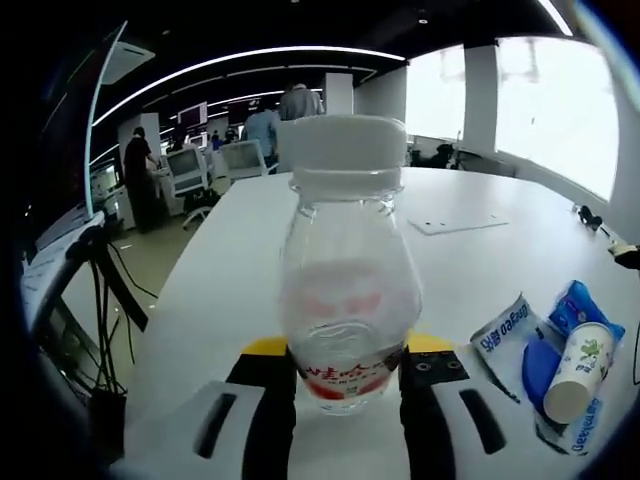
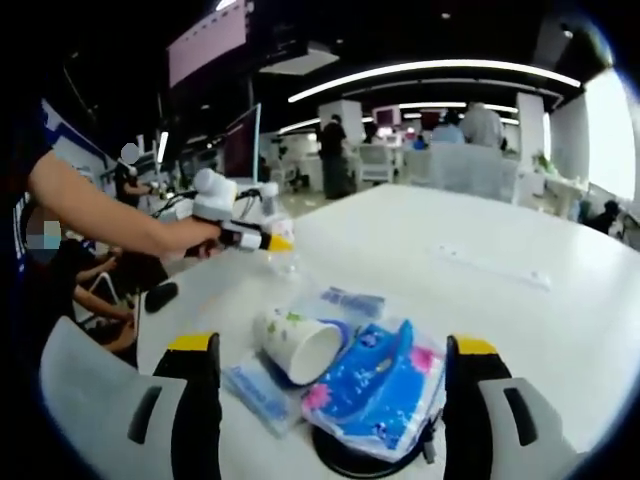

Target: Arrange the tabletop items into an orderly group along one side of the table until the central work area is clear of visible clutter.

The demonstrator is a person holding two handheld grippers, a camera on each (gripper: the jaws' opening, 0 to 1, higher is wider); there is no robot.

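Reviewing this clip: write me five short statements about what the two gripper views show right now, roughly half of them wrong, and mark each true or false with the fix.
1. The left gripper is shut on a clear bottle. True.
2. The bottle has a blue cap. False: its cap is white.
3. A paper cup lies on its side between the right gripper's fingers. True.
4. The right gripper is clamped on the cup. False: it is open, its fingers standing apart on either side of the cup and the blue tissue pack.
5. The table is dark wood. False: it is white.
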